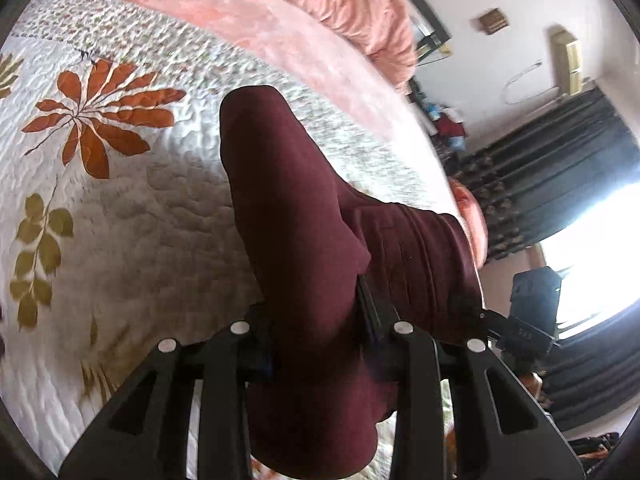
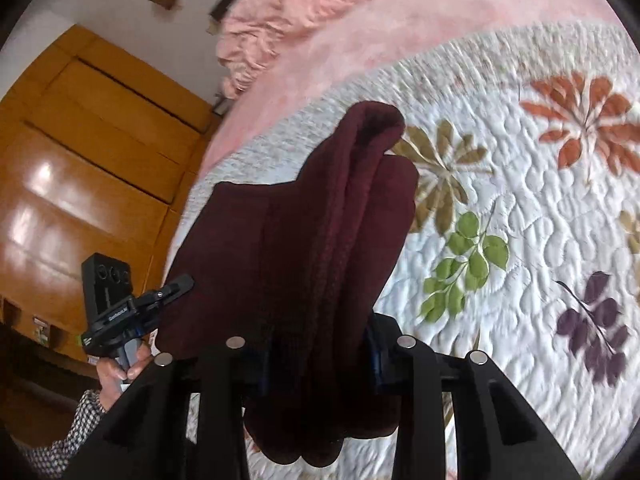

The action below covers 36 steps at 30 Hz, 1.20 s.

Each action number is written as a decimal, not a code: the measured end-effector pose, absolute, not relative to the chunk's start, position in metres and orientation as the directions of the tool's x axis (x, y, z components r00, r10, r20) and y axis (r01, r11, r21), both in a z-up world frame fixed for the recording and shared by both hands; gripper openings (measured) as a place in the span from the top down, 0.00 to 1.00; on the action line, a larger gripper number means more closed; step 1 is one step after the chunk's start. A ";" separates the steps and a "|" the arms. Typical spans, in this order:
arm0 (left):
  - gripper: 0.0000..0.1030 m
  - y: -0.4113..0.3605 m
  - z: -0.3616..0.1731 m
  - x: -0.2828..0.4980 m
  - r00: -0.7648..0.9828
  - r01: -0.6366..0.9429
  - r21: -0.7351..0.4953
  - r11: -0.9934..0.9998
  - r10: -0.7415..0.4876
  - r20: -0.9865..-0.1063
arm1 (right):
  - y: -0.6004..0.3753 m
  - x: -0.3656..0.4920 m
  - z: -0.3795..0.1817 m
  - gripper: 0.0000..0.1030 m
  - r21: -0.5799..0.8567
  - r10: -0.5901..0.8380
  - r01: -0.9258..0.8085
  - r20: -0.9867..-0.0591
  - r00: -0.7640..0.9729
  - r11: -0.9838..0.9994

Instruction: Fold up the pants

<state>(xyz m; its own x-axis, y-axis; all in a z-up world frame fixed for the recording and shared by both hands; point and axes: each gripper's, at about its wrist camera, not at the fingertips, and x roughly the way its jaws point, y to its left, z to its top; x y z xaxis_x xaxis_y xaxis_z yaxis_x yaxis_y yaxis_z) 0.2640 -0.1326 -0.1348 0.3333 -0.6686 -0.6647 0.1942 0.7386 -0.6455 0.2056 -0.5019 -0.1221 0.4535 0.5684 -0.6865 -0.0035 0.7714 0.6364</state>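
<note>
Gripping maroon pants [image 1: 304, 216] both grippers, above quilt [image 1: 132, 208], bed edge right.

The maroon pants [image 1: 304, 216] hide both claws' fingertips.

A: The pants [image 2: 320, 232] are matt maroon knit cloth; the quilt [image 2: 520, 216] is puckered, stitched cotton-like fabric.
B: The wardrobe [image 2: 80, 152] is glossy varnished wood; the blanket [image 1: 248, 8] looks plush.
</note>
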 end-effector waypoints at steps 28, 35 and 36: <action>0.15 -0.109 -0.136 0.209 0.403 0.178 -0.370 0.912 -0.410 -0.818 | -0.518 0.133 -0.139 0.20 0.454 0.327 0.175 -0.815 0.478 0.874; 0.08 -0.125 -0.091 0.157 0.461 0.231 -0.239 0.943 -0.322 -0.827 | -0.475 0.089 -0.093 0.04 0.301 0.170 0.187 -0.843 0.511 0.935; 0.07 -0.126 -0.085 0.150 0.476 0.224 -0.223 0.949 -0.306 -0.825 | -0.471 0.082 -0.090 0.04 0.300 0.168 0.188 -0.843 0.510 0.935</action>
<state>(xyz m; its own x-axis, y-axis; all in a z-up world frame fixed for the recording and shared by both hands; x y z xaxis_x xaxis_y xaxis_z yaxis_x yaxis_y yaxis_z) 0.1496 -0.1257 -0.0848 0.4760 -0.3057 -0.8246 0.2237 0.9489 -0.2227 0.0825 -0.4710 -0.0904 0.5103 0.1678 -0.8435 0.1882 0.9352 0.2999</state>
